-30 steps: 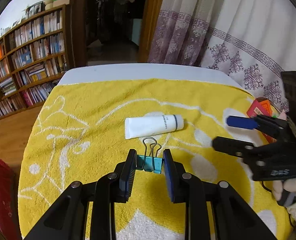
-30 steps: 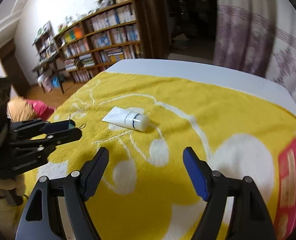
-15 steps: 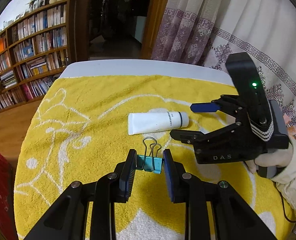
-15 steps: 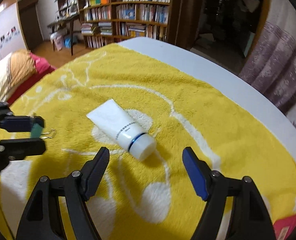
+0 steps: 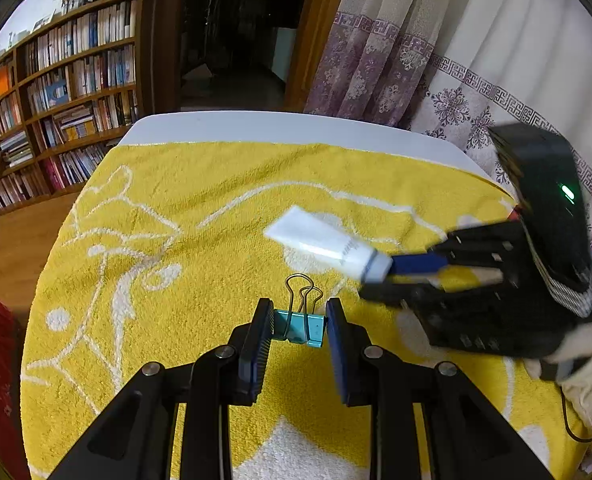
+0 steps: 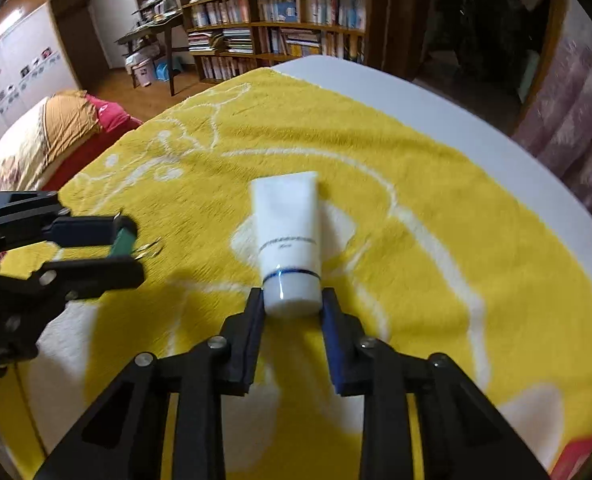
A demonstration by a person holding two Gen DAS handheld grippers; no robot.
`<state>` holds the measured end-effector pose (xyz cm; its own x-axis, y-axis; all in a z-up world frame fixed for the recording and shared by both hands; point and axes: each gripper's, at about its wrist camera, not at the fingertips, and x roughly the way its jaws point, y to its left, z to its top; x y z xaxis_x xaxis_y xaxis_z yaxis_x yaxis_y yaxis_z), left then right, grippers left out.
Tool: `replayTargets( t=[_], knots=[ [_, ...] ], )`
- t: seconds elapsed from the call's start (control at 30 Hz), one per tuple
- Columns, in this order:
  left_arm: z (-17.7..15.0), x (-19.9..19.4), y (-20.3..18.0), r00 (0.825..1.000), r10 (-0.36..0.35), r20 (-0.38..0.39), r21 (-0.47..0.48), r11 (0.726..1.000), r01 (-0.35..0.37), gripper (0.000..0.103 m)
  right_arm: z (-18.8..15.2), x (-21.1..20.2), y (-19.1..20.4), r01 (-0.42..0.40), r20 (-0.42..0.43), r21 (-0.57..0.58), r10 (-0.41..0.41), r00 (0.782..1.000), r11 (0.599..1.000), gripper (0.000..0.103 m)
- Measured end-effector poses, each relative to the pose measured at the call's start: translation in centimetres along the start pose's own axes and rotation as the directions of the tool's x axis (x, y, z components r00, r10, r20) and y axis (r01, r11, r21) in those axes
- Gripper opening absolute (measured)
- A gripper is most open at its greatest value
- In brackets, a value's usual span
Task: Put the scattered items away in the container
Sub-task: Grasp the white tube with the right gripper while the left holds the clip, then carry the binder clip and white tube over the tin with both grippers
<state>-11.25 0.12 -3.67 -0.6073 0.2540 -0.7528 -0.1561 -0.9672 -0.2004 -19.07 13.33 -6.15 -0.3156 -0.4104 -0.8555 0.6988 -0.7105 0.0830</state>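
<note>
two things are held at once. the left gripper (image 5: 299,326) pinches the blue binder clip (image 5: 301,327) tight, ready to carry. the right gripper (image 6: 293,305) is closing on the cap end of the white tube (image 6: 289,236), which lies on the yellow towel (image 6: 436,184). no container shows clearly.

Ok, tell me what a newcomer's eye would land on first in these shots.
The bright yellow towel with white line drawings covers the table and dominates both views. At its centre lies a white tube, cap end between the closing jaws of the right gripper. Nearer the towel's front, the left gripper is clamped on a small teal binder clip.
</note>
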Motion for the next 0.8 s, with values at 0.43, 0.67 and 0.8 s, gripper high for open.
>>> replayTargets(
  t=[0.43, 0.67, 0.8],
  knots=[
    [0.2, 0.2, 0.2, 1.000, -0.009, -0.007, -0.016, 1.000, 0.008, 0.028, 0.2, 0.7, 0.6, 0.066, 0.042, 0.067, -0.069, 0.997, 0.996, 0.058],
    [0.1, 0.2, -0.1, 1.000, -0.005, -0.008, -0.005, 1.000, 0.005, 0.028, -0.8, -0.4, -0.2, 0.081, 0.075, 0.166, -0.094, 0.993, 0.983, 0.034],
    [0.3, 0.0, -0.6, 1.000, -0.001, -0.006, 0.007, 1.000, 0.001, 0.028, -2.4, -2.4, -1.0, 0.070, 0.107, 0.235, -0.098, 0.989, 0.970, 0.034]
  ],
)
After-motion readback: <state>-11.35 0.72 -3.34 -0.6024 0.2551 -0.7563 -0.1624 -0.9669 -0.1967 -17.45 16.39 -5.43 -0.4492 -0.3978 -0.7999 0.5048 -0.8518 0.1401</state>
